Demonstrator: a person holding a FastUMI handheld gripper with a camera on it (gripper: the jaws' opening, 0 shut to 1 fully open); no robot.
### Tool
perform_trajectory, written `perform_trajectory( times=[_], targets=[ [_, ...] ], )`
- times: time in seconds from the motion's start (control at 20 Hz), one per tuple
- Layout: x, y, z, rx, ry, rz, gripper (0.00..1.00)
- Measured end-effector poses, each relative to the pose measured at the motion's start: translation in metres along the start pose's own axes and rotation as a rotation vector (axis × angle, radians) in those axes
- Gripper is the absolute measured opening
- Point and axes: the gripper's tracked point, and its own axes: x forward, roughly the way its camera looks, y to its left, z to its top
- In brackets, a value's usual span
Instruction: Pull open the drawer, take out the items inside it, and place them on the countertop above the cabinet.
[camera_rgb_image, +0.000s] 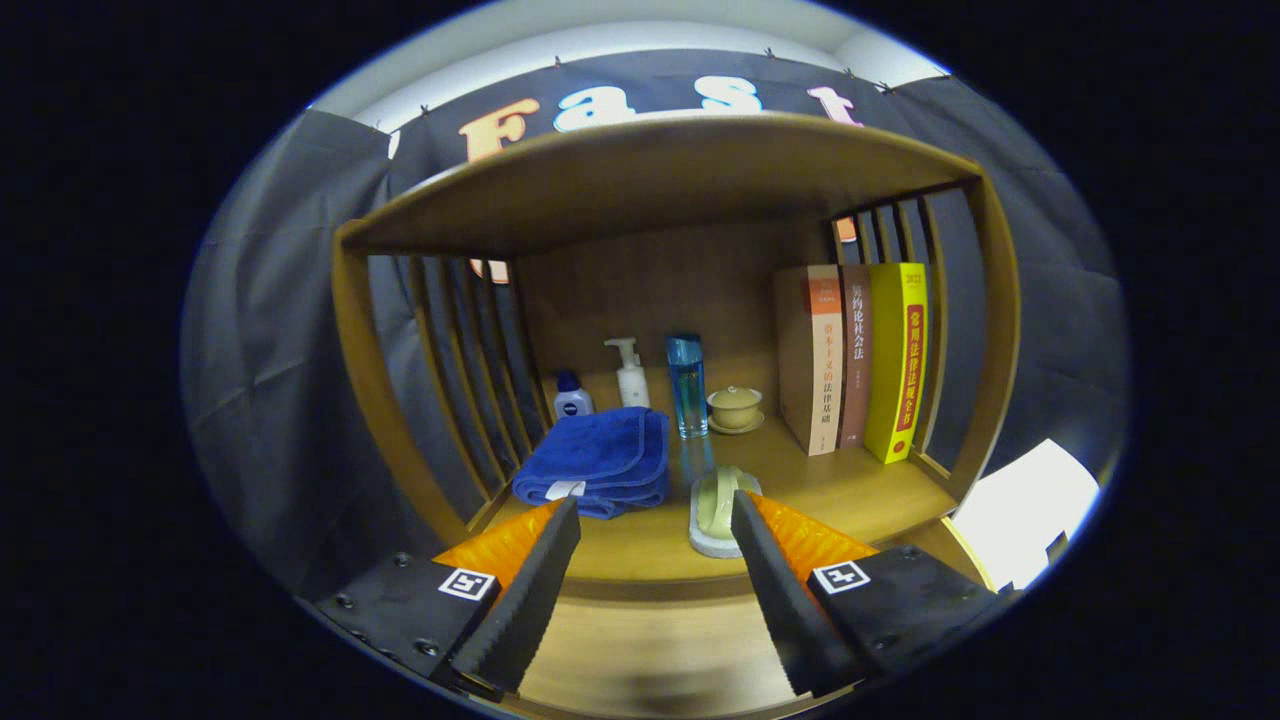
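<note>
Gripper view: the gripper (655, 520) hangs with fingers spread wide, gripping nothing, before a wooden shelf unit (660, 180). A pale green soap (716, 500) on its dish (705, 545) sits on the countertop (840, 490) by the right finger, long axis running away from the fingers. A folded blue towel (595, 460) lies beyond the left finger.

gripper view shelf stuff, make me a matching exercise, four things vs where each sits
Things:
1 blue towel
2 soap dish
3 lidded cup
4 yellow book

Places:
A beside the slatted side, outermost of three books
B folded, just beyond one finger
C right beside the blue bottle
D just ahead of the other finger

The hand-held gripper is open, holding nothing.

Pairs: 1-B, 2-D, 3-C, 4-A
</note>
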Motion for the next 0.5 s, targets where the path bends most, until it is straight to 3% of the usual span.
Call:
perform_trajectory(
  times=[0.5],
  targets=[
    [-0.113,0.012,-0.045,-0.150,-0.125,-0.011,0.99]
  ],
)
